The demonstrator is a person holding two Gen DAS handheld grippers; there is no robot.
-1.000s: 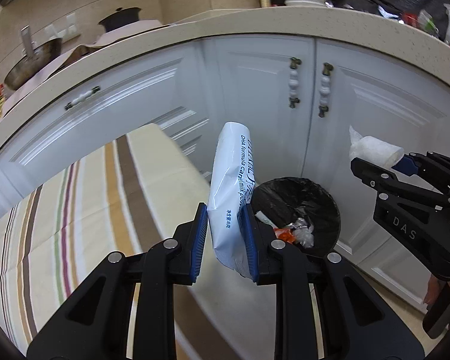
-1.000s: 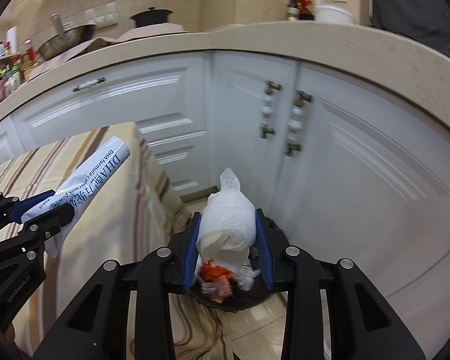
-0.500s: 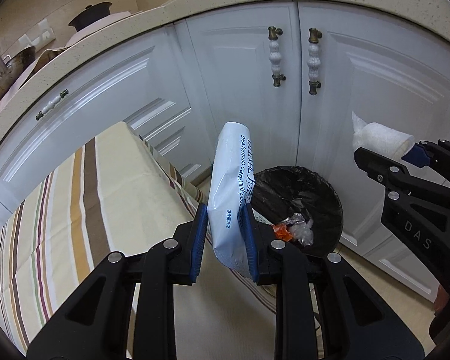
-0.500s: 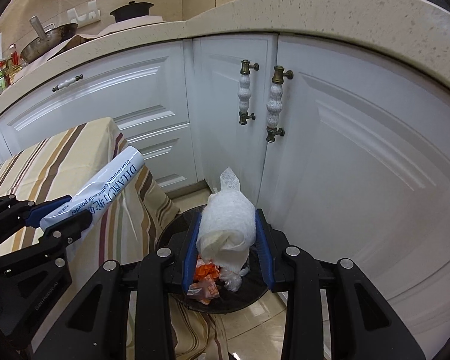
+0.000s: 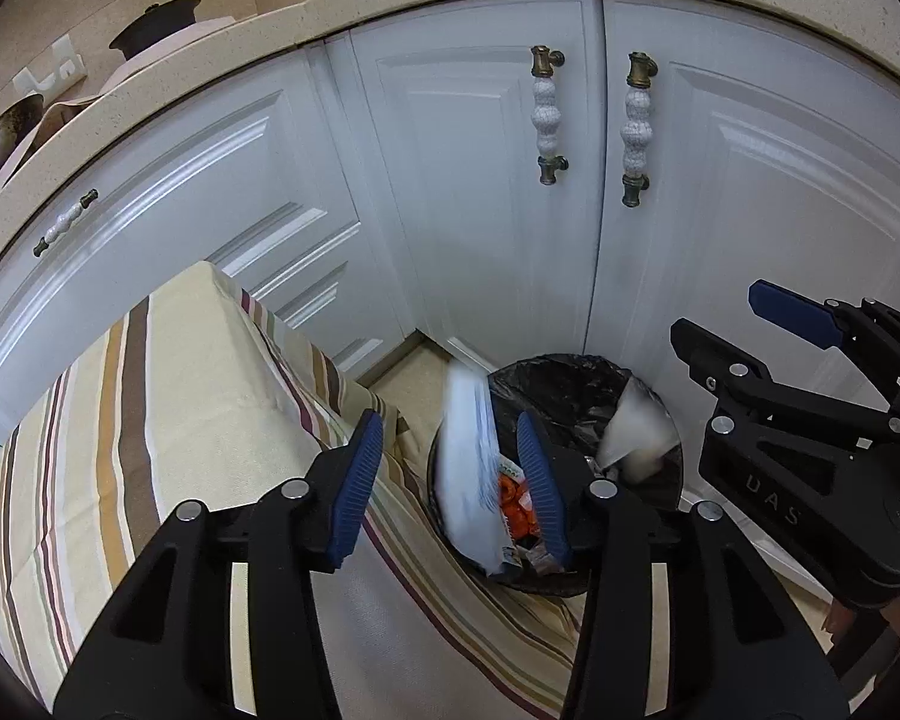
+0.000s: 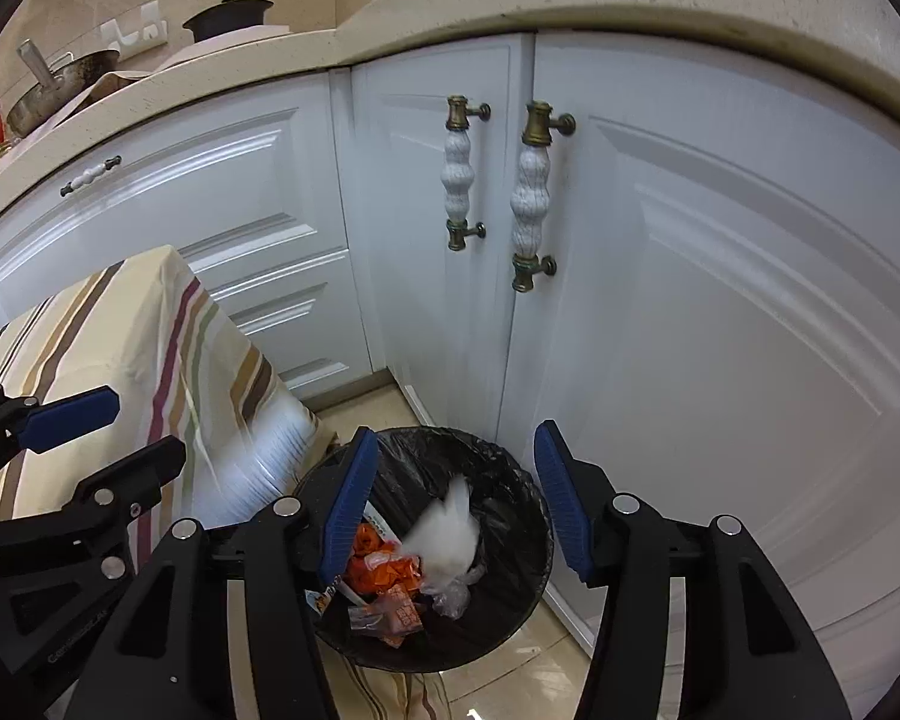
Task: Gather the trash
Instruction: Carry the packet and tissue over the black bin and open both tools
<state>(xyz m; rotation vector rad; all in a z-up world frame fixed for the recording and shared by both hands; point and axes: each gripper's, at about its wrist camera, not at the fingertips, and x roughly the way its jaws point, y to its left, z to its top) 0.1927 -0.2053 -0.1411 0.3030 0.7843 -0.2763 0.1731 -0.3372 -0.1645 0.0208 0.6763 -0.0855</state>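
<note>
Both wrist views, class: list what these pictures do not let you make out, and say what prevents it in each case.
- White packet, left wrist view: motion blur smears its print.
- Tissue wad, right wrist view: blurred mid-fall, shape unclear.
- Trash bin bottom, both views: covered by orange wrappers.
- Pan contents, right wrist view: too small, near the edge.

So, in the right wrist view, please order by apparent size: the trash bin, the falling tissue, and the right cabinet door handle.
1. trash bin, clearly the largest.
2. and 3. falling tissue and right cabinet door handle look about alike; the tissue is motion-blurred and nearer the camera, so I will not rank them.
</note>
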